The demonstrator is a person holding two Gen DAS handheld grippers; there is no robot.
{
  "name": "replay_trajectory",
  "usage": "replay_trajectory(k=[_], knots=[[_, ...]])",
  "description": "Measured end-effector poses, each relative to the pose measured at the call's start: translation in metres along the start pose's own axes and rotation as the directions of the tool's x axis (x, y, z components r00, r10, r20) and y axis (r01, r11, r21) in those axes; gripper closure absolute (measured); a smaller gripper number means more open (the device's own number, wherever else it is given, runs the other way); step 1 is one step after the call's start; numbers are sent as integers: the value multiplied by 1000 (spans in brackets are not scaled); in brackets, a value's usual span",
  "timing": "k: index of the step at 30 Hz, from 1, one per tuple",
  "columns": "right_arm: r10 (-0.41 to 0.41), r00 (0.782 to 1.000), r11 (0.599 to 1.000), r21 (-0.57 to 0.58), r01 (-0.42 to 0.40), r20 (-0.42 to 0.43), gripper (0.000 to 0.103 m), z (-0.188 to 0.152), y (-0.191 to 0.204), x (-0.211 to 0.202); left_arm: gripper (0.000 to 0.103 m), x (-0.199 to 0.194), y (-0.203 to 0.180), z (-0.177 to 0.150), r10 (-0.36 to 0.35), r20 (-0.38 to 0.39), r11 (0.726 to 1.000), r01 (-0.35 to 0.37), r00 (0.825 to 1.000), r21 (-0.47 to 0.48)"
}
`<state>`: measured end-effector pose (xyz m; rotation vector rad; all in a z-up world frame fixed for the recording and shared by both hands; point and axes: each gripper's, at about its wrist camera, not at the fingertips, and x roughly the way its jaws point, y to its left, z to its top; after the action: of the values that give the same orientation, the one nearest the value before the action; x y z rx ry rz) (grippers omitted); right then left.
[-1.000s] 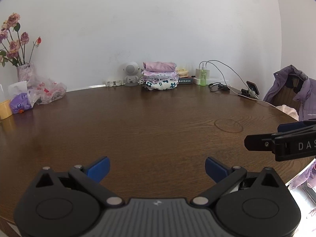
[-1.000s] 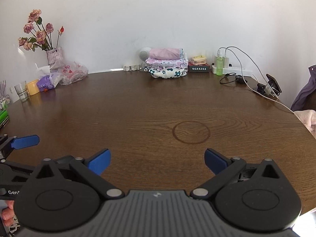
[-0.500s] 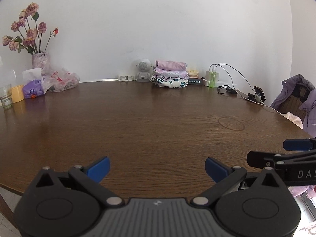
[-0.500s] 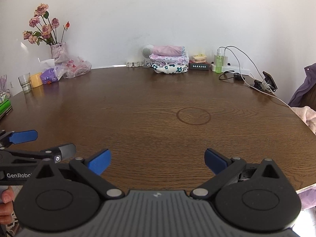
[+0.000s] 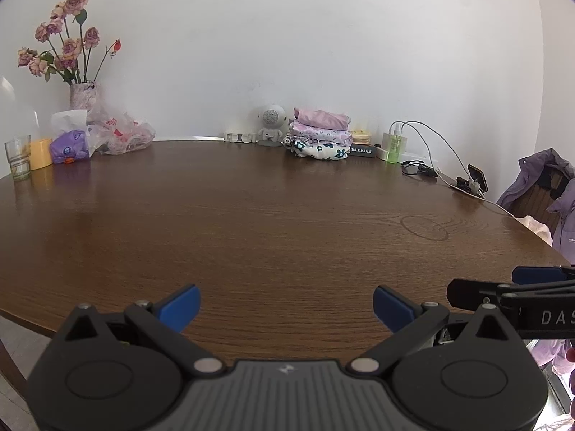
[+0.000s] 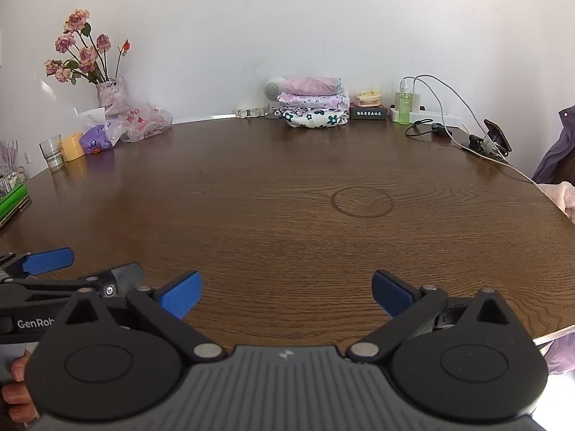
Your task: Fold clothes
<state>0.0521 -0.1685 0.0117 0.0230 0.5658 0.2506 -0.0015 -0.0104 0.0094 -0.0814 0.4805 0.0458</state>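
A stack of folded clothes (image 5: 321, 133) (image 6: 312, 102), pink on top and a flowered piece at the bottom, rests at the far edge of the round brown table (image 5: 251, 222) (image 6: 273, 194) by the wall. My left gripper (image 5: 286, 307) is open over the near table edge with nothing between its blue-tipped fingers. My right gripper (image 6: 286, 292) is open too, also empty, over the near edge. Each gripper shows at the side of the other's view. No loose garment lies on the table in front of me.
A flower vase (image 5: 83, 95), plastic bag (image 5: 122, 133), tissues, yellow cup and glass (image 5: 17, 156) stand at the far left. A small speaker figure (image 5: 271, 125), green bottle (image 5: 393, 149), charger cables and phone (image 5: 476, 176) line the back right. A purple jacket (image 5: 539, 179) hangs on a chair at the right.
Both grippers have drawn back and risen from the table, so more of its top and near edge shows. Both stayed open.
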Motion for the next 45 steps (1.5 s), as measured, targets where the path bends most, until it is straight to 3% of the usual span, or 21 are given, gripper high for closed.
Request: replay_trajectory(k=[45], knots=[[30, 999, 999, 24, -29, -29, 0, -4, -5, 3, 0, 0, 0, -5, 16, -2, 1000, -16, 1000, 7]])
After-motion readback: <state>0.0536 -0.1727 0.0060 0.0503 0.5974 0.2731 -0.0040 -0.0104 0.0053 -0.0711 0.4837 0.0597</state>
